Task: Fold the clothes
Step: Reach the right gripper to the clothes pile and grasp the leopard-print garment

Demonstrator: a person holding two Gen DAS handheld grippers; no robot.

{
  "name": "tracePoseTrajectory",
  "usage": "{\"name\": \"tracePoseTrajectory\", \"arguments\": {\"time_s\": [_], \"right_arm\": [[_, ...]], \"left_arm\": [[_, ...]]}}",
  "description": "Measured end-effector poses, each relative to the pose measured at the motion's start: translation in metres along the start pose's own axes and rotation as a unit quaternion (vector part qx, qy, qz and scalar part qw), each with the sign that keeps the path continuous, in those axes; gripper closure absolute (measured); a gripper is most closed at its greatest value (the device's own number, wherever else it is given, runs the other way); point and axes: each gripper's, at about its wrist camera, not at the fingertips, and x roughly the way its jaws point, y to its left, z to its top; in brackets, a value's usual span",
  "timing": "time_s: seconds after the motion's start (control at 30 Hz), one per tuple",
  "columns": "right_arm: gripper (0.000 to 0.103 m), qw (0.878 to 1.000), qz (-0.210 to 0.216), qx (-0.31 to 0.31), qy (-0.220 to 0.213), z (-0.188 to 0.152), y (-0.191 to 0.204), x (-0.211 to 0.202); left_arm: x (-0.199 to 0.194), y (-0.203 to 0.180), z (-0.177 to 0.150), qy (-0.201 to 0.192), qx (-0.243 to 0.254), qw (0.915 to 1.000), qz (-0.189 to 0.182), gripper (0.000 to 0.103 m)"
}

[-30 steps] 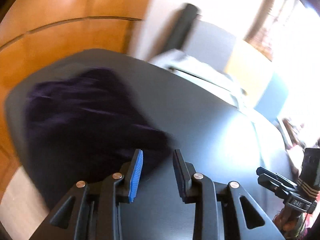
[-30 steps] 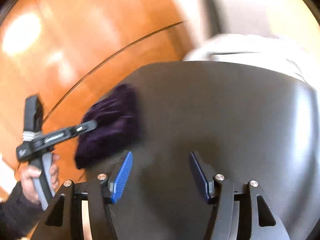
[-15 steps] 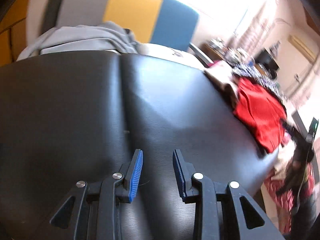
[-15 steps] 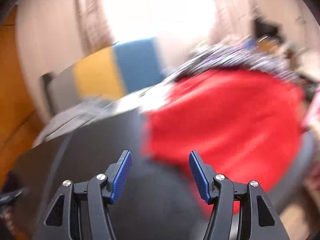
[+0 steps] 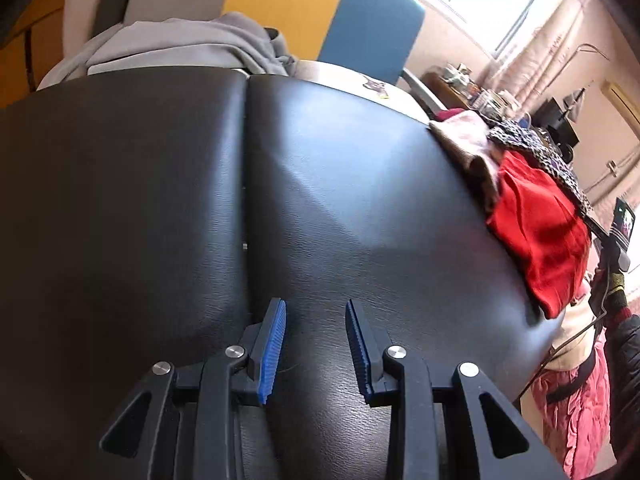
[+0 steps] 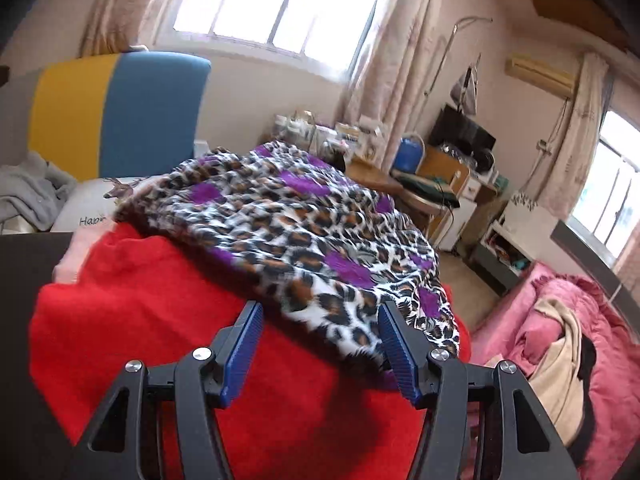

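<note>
A pile of clothes lies at the right end of a black padded table [image 5: 160,208]. A red garment [image 6: 132,320] spreads under a leopard-print garment with purple patches [image 6: 288,232]. The same red garment [image 5: 540,228] and leopard-print garment [image 5: 532,148] show at the right in the left wrist view, beside a pale pink and brown garment [image 5: 464,136]. My right gripper [image 6: 320,336] hangs open just above the leopard-print hem, holding nothing. Open too, my left gripper [image 5: 316,332] hovers over bare black padding, far from the pile.
A grey garment [image 5: 180,44] lies behind the table against a yellow and blue chair back [image 5: 320,12]. Pink bedding [image 6: 568,344] is heaped on the floor to the right. A cluttered desk [image 6: 424,184] and windows stand beyond. A person's sleeve [image 5: 624,344] shows at the right edge.
Both grippers swung right, away from the dark purple garment at the table's left end. The right gripper has closed in over the red and leopard-print pile; both stayed open.
</note>
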Motion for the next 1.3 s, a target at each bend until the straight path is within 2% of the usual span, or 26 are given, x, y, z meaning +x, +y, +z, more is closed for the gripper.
{"name": "tracePoseTrajectory", "arguments": {"time_s": [0.03,0.07,0.1,0.17,0.23,0.33,0.4,0.5,0.53,0.57,0.63,0.7,0.73,0.8,0.87,0.93,0.97,1.0,1.03,1.07,1.17,1.23,1.3], "right_arm": [[0.047,1.000,0.002,0.013,0.000,0.001,-0.004,0.001],[0.068,1.000,0.005,0.026,-0.001,0.003,-0.009,0.003],[0.084,0.999,0.013,0.043,-0.002,0.007,-0.012,0.002],[0.091,0.997,0.027,0.076,-0.005,0.017,-0.018,0.001],[0.091,0.993,0.043,0.108,-0.009,0.026,-0.024,0.000],[0.092,0.981,0.097,0.169,-0.008,0.042,-0.033,0.003],[0.094,0.958,0.166,0.234,-0.002,0.049,-0.038,0.000],[0.096,0.926,0.268,0.264,-0.019,0.059,-0.015,-0.014],[0.097,0.914,0.300,0.273,-0.024,0.062,-0.008,-0.019],[0.097,0.910,0.316,0.268,-0.024,0.062,0.005,-0.024],[0.099,0.890,0.362,0.278,-0.021,0.055,0.024,-0.035],[0.100,0.878,0.406,0.255,-0.014,0.046,0.052,-0.052],[0.100,0.880,0.418,0.226,-0.009,0.039,0.071,-0.064],[0.099,0.892,0.404,0.204,0.002,0.023,0.091,-0.078],[0.099,0.904,0.364,0.223,-0.002,0.008,0.084,-0.080],[0.095,0.903,0.328,0.278,-0.003,-0.004,0.056,-0.073],[0.081,0.900,0.315,0.301,-0.004,-0.008,0.043,-0.071],[0.053,0.897,0.302,0.323,-0.005,-0.013,0.030,-0.070],[0.037,0.894,0.288,0.344,-0.007,-0.017,0.017,-0.068],[0.017,0.896,0.270,0.353,-0.015,-0.019,0.008,-0.069],[0.014,0.928,0.190,0.318,-0.045,0.001,0.005,-0.076],[0.000,0.944,0.136,0.293,-0.064,0.014,0.004,-0.079],[0.000,0.959,0.083,0.260,-0.073,0.036,0.017,-0.072]], "left_arm": [[0.000,0.001,0.000,0.000,-0.001,1.0000,-0.001,0.072],[0.001,0.003,0.000,0.000,-0.002,1.0000,-0.002,0.072],[0.001,0.004,0.000,0.000,-0.003,1.0000,-0.003,0.072],[0.002,0.006,0.000,-0.001,-0.005,1.0000,-0.005,0.072],[0.002,0.009,0.000,-0.001,-0.007,1.0000,-0.007,0.072],[0.003,0.013,-0.001,-0.001,-0.010,0.9999,-0.009,0.072],[0.001,0.016,-0.004,0.001,-0.014,0.9998,-0.011,0.072],[-0.007,0.021,-0.008,-0.005,-0.018,0.9997,-0.015,0.072],[-0.010,0.022,-0.009,-0.008,-0.018,0.9997,-0.016,0.072],[-0.014,0.024,-0.011,-0.012,-0.017,0.9996,-0.018,0.072],[-0.022,0.028,-0.013,-0.023,-0.015,0.9994,-0.018,0.072],[-0.026,0.035,-0.014,-0.026,-0.019,0.9993,-0.016,0.072],[-0.028,0.038,-0.014,-0.027,-0.024,0.9993,-0.014,0.072],[-0.032,0.045,-0.016,-0.031,-0.033,0.9988,-0.016,0.072],[-0.036,0.048,-0.017,-0.034,-0.031,0.9988,-0.016,0.072],[-0.039,0.051,-0.019,-0.038,-0.026,0.9988,-0.014,0.072],[-0.039,0.052,-0.019,-0.039,-0.024,0.9989,-0.013,0.072],[-0.038,0.053,-0.020,-0.036,-0.025,0.9990,-0.011,0.072],[-0.035,0.055,-0.020,-0.031,-0.028,0.9991,-0.009,0.072],[-0.032,0.057,-0.020,-0.027,-0.031,0.9991,-0.008,0.072],[-0.023,0.056,-0.017,-0.014,-0.040,0.9991,-0.007,0.072],[-0.020,0.050,-0.014,-0.013,-0.035,0.9992,-0.009,0.072],[-0.018,0.042,-0.012,-0.013,-0.027,0.9995,-0.009,0.072]]}}
